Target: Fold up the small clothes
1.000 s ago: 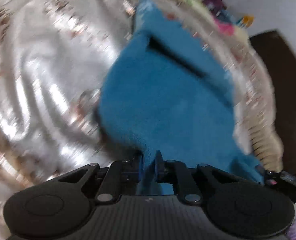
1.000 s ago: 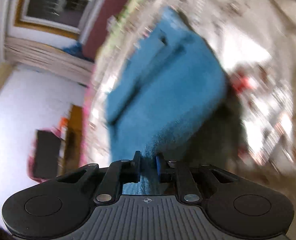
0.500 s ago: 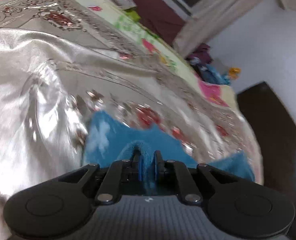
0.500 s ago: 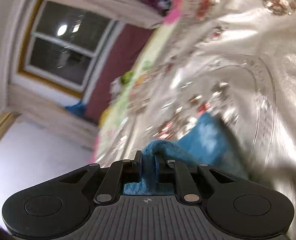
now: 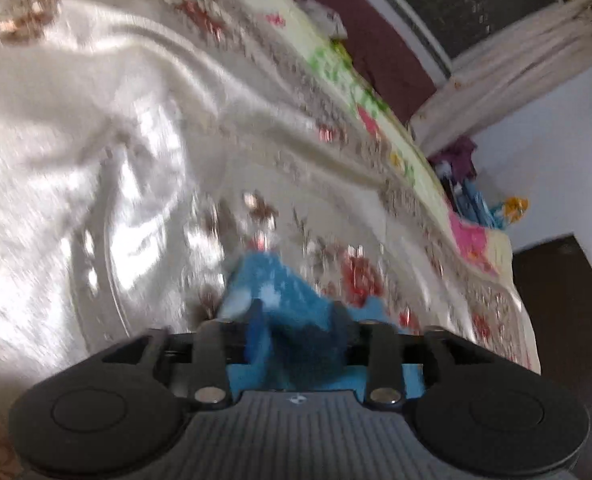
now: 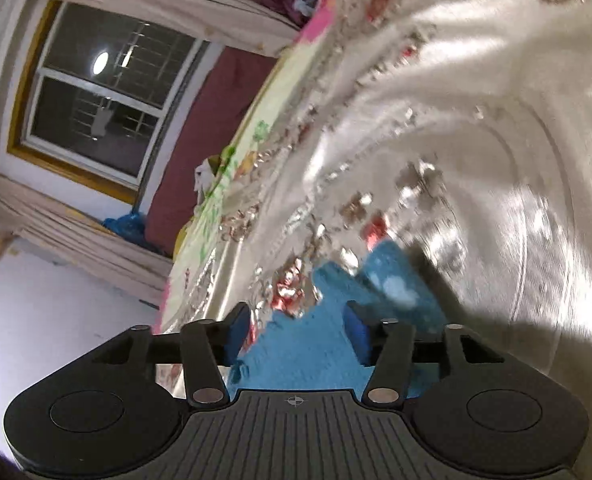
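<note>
A small blue fleece garment (image 5: 279,292) lies on the shiny silver bedspread (image 5: 95,140), just in front of both grippers. My left gripper (image 5: 296,320) is open, its jaws apart with blue cloth bunched loosely between them. In the right wrist view the garment (image 6: 328,340) lies flat under my right gripper (image 6: 296,332), which is open with its jaws wide apart and nothing held. The near part of the garment is hidden under both gripper bodies.
The bedspread (image 6: 496,140) has a floral embroidered border and lies over a colourful sheet (image 5: 336,68). A window (image 6: 95,100) with curtains and a maroon wall sit beyond the bed. A pile of clothes (image 5: 468,184) lies at the far corner. A dark door (image 5: 568,300) stands to the right.
Both grippers, shut on the blue garment while lowering it onto the bed, have opened and let it go. The garment now rests on the bedspread.
</note>
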A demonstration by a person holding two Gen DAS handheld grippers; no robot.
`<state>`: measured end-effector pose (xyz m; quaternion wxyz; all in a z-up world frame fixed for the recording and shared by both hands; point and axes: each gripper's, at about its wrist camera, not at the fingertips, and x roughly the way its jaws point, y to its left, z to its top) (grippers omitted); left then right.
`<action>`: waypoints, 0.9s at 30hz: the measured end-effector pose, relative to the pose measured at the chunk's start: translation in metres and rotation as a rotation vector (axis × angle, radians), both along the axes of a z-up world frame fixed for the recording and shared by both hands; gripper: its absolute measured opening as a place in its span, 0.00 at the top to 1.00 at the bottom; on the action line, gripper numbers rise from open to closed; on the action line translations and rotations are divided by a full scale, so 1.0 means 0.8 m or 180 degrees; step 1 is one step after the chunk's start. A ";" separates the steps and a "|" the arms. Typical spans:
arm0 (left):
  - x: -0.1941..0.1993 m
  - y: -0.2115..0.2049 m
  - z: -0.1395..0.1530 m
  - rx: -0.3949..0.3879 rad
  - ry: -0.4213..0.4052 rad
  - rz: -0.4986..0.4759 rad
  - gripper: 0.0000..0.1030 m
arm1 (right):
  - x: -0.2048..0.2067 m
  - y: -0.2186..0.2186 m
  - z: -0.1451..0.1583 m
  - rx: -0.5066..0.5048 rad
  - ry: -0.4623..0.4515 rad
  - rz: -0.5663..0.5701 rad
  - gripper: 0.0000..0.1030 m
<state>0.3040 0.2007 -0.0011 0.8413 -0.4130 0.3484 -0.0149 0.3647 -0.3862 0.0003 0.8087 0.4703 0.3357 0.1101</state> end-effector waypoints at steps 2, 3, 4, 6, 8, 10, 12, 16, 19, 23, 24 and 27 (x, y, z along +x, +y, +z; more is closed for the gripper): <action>-0.005 0.006 0.007 0.0089 -0.0026 0.0160 0.50 | -0.002 -0.001 0.006 -0.0048 -0.0002 -0.0023 0.45; -0.006 0.008 0.010 0.0153 -0.0019 0.0192 0.50 | -0.004 0.000 0.008 -0.0098 -0.0008 -0.0019 0.45; -0.009 0.009 0.013 0.0227 -0.0017 0.0200 0.50 | -0.007 0.002 0.010 -0.0187 -0.0020 -0.0013 0.45; -0.016 0.008 0.021 0.0382 -0.0016 0.0177 0.50 | -0.014 0.005 0.016 -0.0400 -0.0011 -0.0001 0.45; -0.024 -0.001 0.031 0.0582 -0.0088 0.0050 0.50 | -0.022 0.009 0.021 -0.0696 -0.0055 0.0039 0.45; -0.027 -0.019 0.039 0.0834 -0.0127 -0.0117 0.48 | -0.026 0.017 0.024 -0.1055 -0.0071 0.0106 0.44; -0.032 -0.034 0.039 0.1009 -0.0151 -0.0263 0.48 | -0.026 0.023 0.021 -0.1293 -0.0026 0.0182 0.44; -0.041 -0.059 0.026 0.1232 -0.0140 -0.0431 0.47 | -0.021 0.039 0.017 -0.1807 -0.0008 0.0290 0.51; -0.044 -0.072 0.010 0.1512 0.0035 -0.0494 0.46 | -0.014 0.047 0.003 -0.2147 0.0164 0.0310 0.71; -0.046 -0.055 -0.020 0.1311 0.0292 -0.0367 0.35 | -0.013 0.037 -0.015 -0.2012 0.0289 0.0262 0.70; -0.047 -0.048 -0.023 0.1185 0.0307 -0.0316 0.34 | -0.014 0.034 -0.018 -0.1941 0.0306 0.0234 0.70; -0.056 -0.043 -0.016 0.1114 0.0301 -0.0265 0.35 | -0.017 0.033 -0.016 -0.1911 0.0338 0.0220 0.70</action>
